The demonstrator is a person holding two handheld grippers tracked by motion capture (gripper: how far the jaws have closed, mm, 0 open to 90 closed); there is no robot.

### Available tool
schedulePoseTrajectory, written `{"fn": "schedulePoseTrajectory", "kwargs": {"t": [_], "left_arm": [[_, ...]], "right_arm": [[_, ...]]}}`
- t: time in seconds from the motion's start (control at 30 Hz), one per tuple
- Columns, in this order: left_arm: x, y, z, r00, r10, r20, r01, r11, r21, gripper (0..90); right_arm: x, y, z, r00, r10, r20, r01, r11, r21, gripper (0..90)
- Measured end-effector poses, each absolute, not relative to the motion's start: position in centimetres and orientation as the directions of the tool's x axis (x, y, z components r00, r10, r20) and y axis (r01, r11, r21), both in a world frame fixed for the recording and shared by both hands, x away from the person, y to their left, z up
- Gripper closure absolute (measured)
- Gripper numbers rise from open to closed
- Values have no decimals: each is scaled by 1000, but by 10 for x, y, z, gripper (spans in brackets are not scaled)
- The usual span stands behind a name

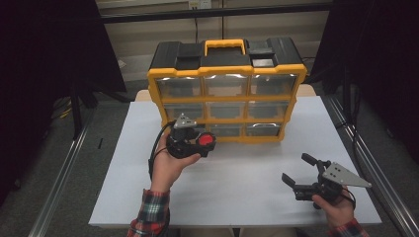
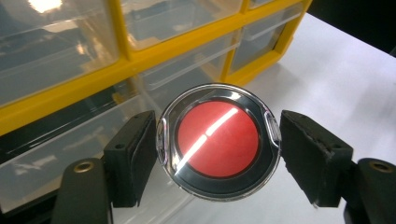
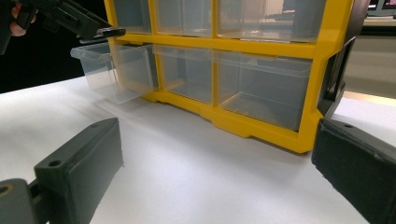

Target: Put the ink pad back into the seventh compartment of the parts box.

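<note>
Presently, the left claw (image 2: 218,149) is gripping a red-topped round case (image 2: 218,142) by its slick, rigid rim over the pulled-out drawer (image 3: 112,70); the right claw (image 3: 215,177) is gaping empty.

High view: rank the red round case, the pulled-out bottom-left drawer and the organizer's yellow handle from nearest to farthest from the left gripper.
1. Red round case: between the left gripper's jaws, at its right side.
2. Pulled-out drawer: bottom-left of the organizer, right behind the gripper.
3. Yellow handle: on the organizer's top, at the back, farthest.
</note>
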State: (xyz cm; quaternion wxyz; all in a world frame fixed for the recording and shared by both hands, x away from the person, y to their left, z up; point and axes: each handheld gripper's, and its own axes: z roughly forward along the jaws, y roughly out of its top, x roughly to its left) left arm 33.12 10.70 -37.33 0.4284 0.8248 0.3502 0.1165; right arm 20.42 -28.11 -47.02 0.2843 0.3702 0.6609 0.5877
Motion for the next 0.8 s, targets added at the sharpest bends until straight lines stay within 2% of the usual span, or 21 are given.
{"fn": "schedulePoseTrajectory", "kwargs": {"t": [0.17, 0.8], "left_arm": [[332, 111, -374, 705, 698, -127, 490, -349, 798, 296], [340, 123, -377, 677, 726, -121, 503, -337, 796, 297]], "right_arm": [[204, -281, -470, -564, 824, 56, 154, 38, 987, 16], [204, -281, -470, -564, 824, 59, 155, 35, 987, 16]]}}
